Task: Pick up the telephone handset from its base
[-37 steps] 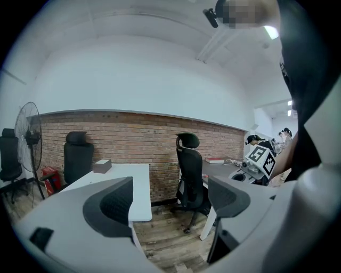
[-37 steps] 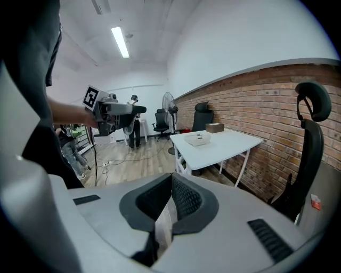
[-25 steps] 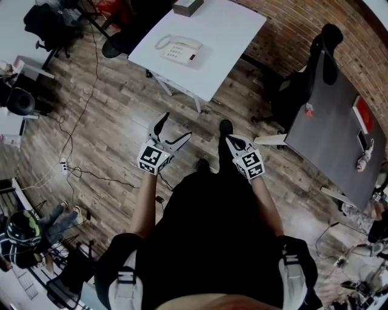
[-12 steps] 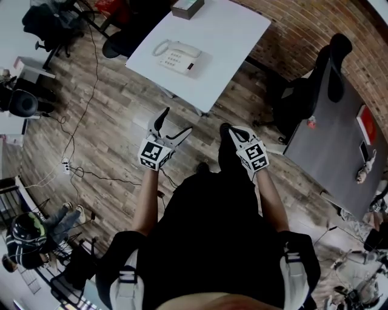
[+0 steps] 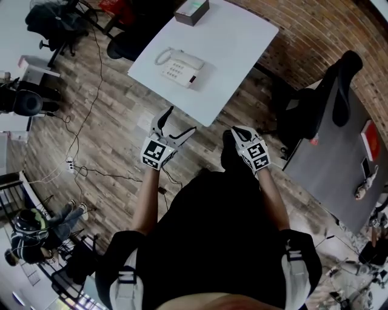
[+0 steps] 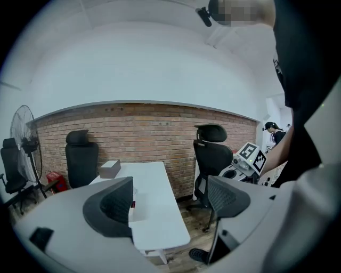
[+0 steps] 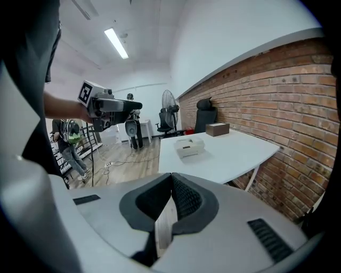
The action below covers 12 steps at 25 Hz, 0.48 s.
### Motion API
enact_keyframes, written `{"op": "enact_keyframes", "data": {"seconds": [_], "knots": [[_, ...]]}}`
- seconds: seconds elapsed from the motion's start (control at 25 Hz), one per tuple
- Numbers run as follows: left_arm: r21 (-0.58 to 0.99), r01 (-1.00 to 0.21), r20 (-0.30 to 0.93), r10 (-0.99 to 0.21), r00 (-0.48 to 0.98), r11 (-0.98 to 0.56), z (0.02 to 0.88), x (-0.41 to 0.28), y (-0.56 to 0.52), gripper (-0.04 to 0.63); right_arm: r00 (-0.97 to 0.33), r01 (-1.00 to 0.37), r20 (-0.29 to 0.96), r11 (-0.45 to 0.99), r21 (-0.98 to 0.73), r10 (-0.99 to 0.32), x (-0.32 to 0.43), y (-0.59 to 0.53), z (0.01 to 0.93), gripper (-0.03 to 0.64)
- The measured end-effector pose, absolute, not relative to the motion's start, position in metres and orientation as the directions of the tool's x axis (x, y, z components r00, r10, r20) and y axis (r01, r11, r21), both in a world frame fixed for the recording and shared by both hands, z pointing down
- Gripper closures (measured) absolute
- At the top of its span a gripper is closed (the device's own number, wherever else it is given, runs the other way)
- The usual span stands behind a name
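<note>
A cream telephone (image 5: 180, 66) sits on the white table (image 5: 236, 42), its handset (image 5: 162, 57) resting on the left side of the base. Both grippers hang over the wooden floor, short of the table's near edge. My left gripper (image 5: 180, 120) is open and holds nothing; in its own view the left gripper (image 6: 170, 200) frames the table (image 6: 157, 218), and its left jaw hides most of the phone. My right gripper (image 5: 235, 130) is shut on nothing. In the right gripper view, the right gripper (image 7: 171, 178) points toward the telephone (image 7: 189, 146), which stands far off.
A brown box (image 5: 191, 11) stands at the table's far end. Black office chairs (image 5: 315, 103) and a grey desk (image 5: 348, 163) are to the right by the brick wall. Cables (image 5: 85, 172) trail over the floor at left. People (image 5: 27, 233) stand at lower left.
The person has stepped closer to the table, so its near edge now lies just ahead of the grippers. Both grippers have kept their states.
</note>
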<state>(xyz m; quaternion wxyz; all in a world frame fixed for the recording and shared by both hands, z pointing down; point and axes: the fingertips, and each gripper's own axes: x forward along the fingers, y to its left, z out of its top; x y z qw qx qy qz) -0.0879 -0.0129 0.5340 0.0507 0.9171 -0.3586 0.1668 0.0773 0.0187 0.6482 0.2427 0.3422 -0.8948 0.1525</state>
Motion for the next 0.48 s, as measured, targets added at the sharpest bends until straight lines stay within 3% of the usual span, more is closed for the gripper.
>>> {"op": "enact_keyframes", "data": {"seconds": [0.48], "knots": [[-0.04,-0.735,0.368,-0.694,0.619,-0.677,0.53,-0.077,-0.08,0.167,-0.71,-0.604,0.522,0.79,-0.106,-0.473,0.081,-0.087,0.639,0.62]]}}
